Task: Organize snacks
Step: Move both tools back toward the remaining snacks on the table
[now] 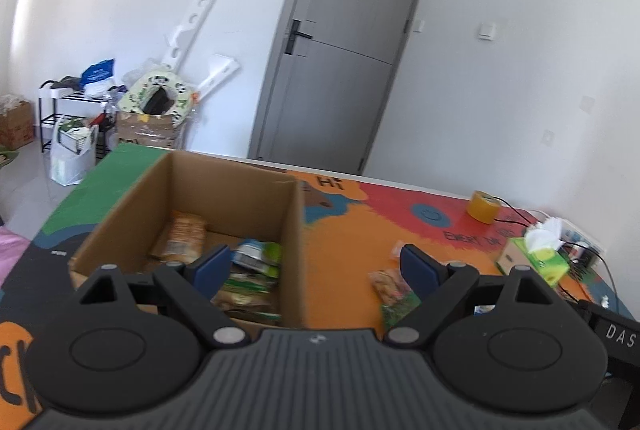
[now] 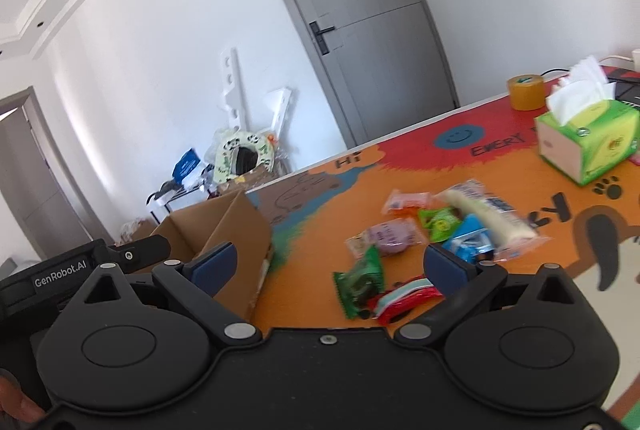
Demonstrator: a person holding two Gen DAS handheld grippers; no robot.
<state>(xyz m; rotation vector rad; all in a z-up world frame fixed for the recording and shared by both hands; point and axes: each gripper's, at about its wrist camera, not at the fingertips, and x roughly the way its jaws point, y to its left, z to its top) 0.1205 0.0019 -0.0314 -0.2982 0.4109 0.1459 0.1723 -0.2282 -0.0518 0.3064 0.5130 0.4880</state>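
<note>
An open cardboard box (image 1: 224, 185) stands on the colourful table mat and holds a cracker packet (image 1: 186, 234) and several green packets (image 1: 256, 270). My left gripper (image 1: 312, 258) is open and empty, straddling the box's right wall. A loose snack packet (image 1: 390, 286) lies on the mat just by its right finger. In the right wrist view the box (image 2: 240, 230) sits at the left, and a pile of snacks lies ahead: a green packet (image 2: 360, 282), a red-and-white packet (image 2: 404, 300), a purple one (image 2: 392, 236) and a long white roll (image 2: 492, 213). My right gripper (image 2: 330, 254) is open and empty, hovering before that pile.
A green tissue box (image 2: 588, 141) and a yellow tape roll (image 2: 526, 91) stand at the table's far right, with cables behind them. The other gripper's body (image 2: 60, 274) shows at the left edge. Beyond the table are a grey door and floor clutter.
</note>
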